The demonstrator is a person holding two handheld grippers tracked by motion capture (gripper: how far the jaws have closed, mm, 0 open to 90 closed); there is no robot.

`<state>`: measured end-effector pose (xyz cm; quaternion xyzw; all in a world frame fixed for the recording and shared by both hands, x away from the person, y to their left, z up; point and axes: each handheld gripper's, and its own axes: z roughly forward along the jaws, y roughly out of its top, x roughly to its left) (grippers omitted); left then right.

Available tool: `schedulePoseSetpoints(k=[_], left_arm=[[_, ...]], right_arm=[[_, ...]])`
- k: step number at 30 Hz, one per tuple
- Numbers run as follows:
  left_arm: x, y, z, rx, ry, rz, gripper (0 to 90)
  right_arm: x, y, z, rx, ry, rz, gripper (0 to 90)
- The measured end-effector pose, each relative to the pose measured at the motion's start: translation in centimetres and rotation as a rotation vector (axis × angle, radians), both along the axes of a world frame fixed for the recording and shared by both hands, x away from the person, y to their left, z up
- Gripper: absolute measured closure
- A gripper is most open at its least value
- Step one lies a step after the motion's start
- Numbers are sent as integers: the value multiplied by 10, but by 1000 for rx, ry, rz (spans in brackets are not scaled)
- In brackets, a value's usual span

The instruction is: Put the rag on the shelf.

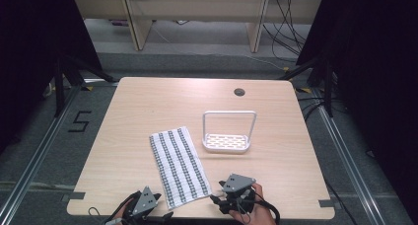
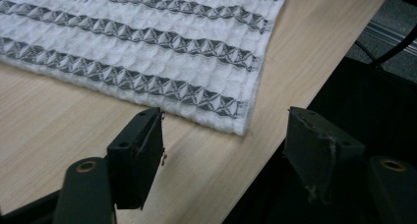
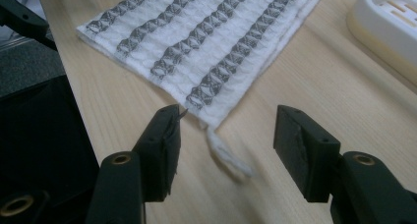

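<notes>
Pale wooden table (image 1: pixel 148 101) under a dark curtained surround, grey floor and cables beyond, a small round grommet (image 1: pixel 239 92) near the far edge.

High view: striped white towel (image 1: pixel 179 165) lying flat left of centre, long axis running from the near edge away toward the far left, dark stripes following that same length; near short end close to the table's front edge. White rack (image 1: pixel 228 134) with a tall wire loop standing just right of the towel's far end, apart from it. Left gripper (image 1: pixel 140 207) at the near edge, just left of the towel's near corner. Right gripper (image 1: pixel 231 193) held in a hand (image 1: pixel 254 212), just right of the towel's near right corner.

Left gripper view: black jaws spread wide, nothing between them, hovering at the table edge; towel's corner (image 2: pixel 238 121) ahead between the jaw tips, stripes running off to the upper left.

Right gripper view: jaws likewise wide apart and empty, low over the wood; towel's corner (image 3: pixel 206 111) just ahead of the left jaw, a short white loop tag (image 3: pixel 227 155) trailing from that corner onto the table between the jaws; rack's white base (image 3: pixel 388 27) at the upper right
</notes>
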<state>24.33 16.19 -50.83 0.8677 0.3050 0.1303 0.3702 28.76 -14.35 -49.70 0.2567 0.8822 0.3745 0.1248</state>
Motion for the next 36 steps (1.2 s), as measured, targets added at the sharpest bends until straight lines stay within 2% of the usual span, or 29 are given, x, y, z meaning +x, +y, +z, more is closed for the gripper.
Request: schedulePoseSetpoints(k=[2,3,4,5,7,8,9,10,12,14,15,16,17,20,21,23,24,26,27,28,30,31,32,33,34,35,36], left_arm=[[-1,-4,0,-2,7,-1,347],[0,-5,1,11,1,-18,350],[0,-7,0,-1,-4,-25,360],[0,-8,1,12,-6,-35,391],[0,-10,1,7,-10,-35,412],[2,-9,1,26,-10,-41,430],[2,-10,1,21,-9,-39,440],[3,-10,1,19,-12,-40,454],[4,-11,1,21,-12,-43,479],[4,-13,1,12,-4,-32,502],[6,-13,3,37,-12,-62,505],[6,-14,2,30,-13,-47,513],[6,-14,2,46,-18,-57,518],[8,-16,1,44,-10,-54,530],[10,-15,1,70,-16,-58,536],[9,-16,1,57,-14,-54,544],[11,-16,0,79,-9,-68,545],[10,-18,-1,83,1,-67,554],[11,-18,-1,94,-7,-78,559],[11,-18,-1,91,-4,-79,563],[11,-18,-1,89,-4,-71,581],[12,-19,-1,96,-11,-81,605],[12,-19,-1,96,-11,-81,632],[13,-19,-1,103,-17,-90,657],[13,-19,-1,100,-20,-92,686],[13,-19,-1,100,-20,-92,717],[13,-20,-1,93,-17,-92,717]], right_arm=[[1,3,0,-2,6,7,460],[1,4,0,-3,8,2,465],[3,5,0,-3,5,8,470],[3,7,-1,-1,3,8,473],[4,9,0,-18,7,15,479],[4,11,-2,-6,2,10,484],[5,11,-1,-15,9,17,489],[6,12,-2,-16,-9,23,491],[7,14,-2,-31,4,29,497],[8,16,-4,-22,12,19,497],[9,17,-4,-29,8,33,498],[9,17,-4,-34,12,37,498],[10,19,-5,-29,-2,42,499],[12,21,-5,-36,13,48,501],[12,22,-5,-37,19,36,501],[13,23,-6,-39,22,39,502],[15,26,-8,-32,26,33,504],[18,27,-10,-36,17,52,506],[18,28,-10,-37,29,35,506],[19,29,-10,-35,41,32,508],[21,30,-11,-40,26,37,517],[22,32,-11,-50,48,46,541],[22,32,-11,-50,48,46,541],[23,33,-13,-27,59,41,581],[24,32,-13,-29,78,34,606],[24,32,-13,-29,78,34,606],[25,32,-14,-2,94,29,643]])
